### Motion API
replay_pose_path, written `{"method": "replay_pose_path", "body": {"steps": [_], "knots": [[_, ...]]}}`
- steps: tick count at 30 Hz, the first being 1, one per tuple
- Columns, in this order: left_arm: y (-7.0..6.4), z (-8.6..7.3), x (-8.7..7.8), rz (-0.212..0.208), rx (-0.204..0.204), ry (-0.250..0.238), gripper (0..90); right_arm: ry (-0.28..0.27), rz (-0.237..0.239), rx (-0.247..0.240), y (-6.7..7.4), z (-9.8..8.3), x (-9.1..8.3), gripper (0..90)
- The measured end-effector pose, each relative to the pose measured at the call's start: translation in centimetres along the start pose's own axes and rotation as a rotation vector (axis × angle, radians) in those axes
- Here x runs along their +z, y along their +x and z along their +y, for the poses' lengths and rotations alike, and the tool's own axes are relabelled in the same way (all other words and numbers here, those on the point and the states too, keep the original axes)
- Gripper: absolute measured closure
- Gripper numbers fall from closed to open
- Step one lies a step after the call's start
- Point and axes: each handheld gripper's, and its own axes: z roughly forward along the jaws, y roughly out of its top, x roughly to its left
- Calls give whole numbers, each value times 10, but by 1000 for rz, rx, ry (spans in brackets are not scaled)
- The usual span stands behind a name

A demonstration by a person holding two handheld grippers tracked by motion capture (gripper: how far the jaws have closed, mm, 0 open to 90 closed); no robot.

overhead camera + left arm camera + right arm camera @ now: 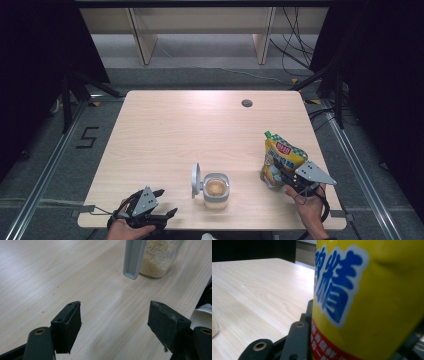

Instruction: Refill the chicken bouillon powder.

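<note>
Right gripper closed on the yellow pouch near the table's right edge; pouch upright, long axis vertical, base at the tabletop. Open container of granules sits to the pouch's left, lid flipped up on its far side from the pouch. Left gripper open, empty, resting near the front edge, nearer the container. Judged: any pour runs leftward.

This looks like a lab or recording studio, not a home. A pale wooden table with a cable grommet hole stands on grey carpet between black curtains at 9 and 3 o'clock. Tripod legs flank it, loose cables trail at 1 o'clock, and a taped "5" marks the floor at 9 o'clock.
</note>
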Motion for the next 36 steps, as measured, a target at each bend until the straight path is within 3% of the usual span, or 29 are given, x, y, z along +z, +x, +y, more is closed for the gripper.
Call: {"method": "replay_pose_path", "body": {"steps": [1,3,5,6,7,8,9,10,11,12,14,16,17,19,20,22,24,25,26,28,29,30,31,34,35,36], "knots": [[0,0,0,-3,-3,0,260,-1,0,-33,-2,0,0,720],[1,0,-1,6,10,11,260,-5,15,-22,-1,-1,-1,715],[1,1,-1,1,9,17,260,-10,-14,-17,0,-1,-2,706],[1,0,-1,1,7,15,260,-3,-4,-14,1,-1,-3,694],[1,0,-1,-3,-4,7,260,1,4,-35,0,0,-4,679],[-2,0,1,-8,-35,-21,260,7,-2,-26,1,0,-6,670],[0,0,0,7,-12,-4,261,-8,4,-22,0,2,-7,648],[-2,0,1,1,-36,-25,260,2,18,11,2,2,-9,621],[-1,0,0,6,-26,-15,260,-17,2,-7,1,4,-10,598],[1,0,-1,12,-9,-1,260,-1,16,28,3,4,-12,566],[1,0,-1,11,-9,3,260,-14,-30,50,5,7,-16,505],[1,0,-1,12,-11,-2,260,-14,-8,67,5,9,-17,452],[0,0,0,6,-26,-15,260,6,-33,49,6,10,-19,423],[1,0,-1,9,-15,-6,260,19,-31,65,8,10,-19,386],[3,0,-2,12,12,11,260,19,-31,80,8,10,-20,371],[2,0,-2,1,-1,10,260,41,-30,114,10,11,-23,328],[2,0,-2,5,-4,7,260,39,-27,133,12,11,-25,311],[3,0,-2,14,7,10,260,43,-49,138,14,12,-29,309],[3,0,-3,11,9,15,260,43,-51,124,14,12,-32,306],[2,0,-2,15,8,10,261,77,-64,131,15,13,-37,306],[3,0,-2,14,8,10,260,78,-71,162,18,13,-39,298],[3,0,-2,10,7,14,261,78,-50,156,17,13,-41,295],[3,0,-3,10,7,16,260,78,-64,155,18,13,-44,294],[1,0,-1,11,-29,-18,260,121,-86,148,21,12,-49,272],[1,0,-1,8,-34,-24,260,139,-89,162,23,12,-52,269],[3,1,-1,5,-32,-17,260,133,-92,206,26,10,-53,269]]}}
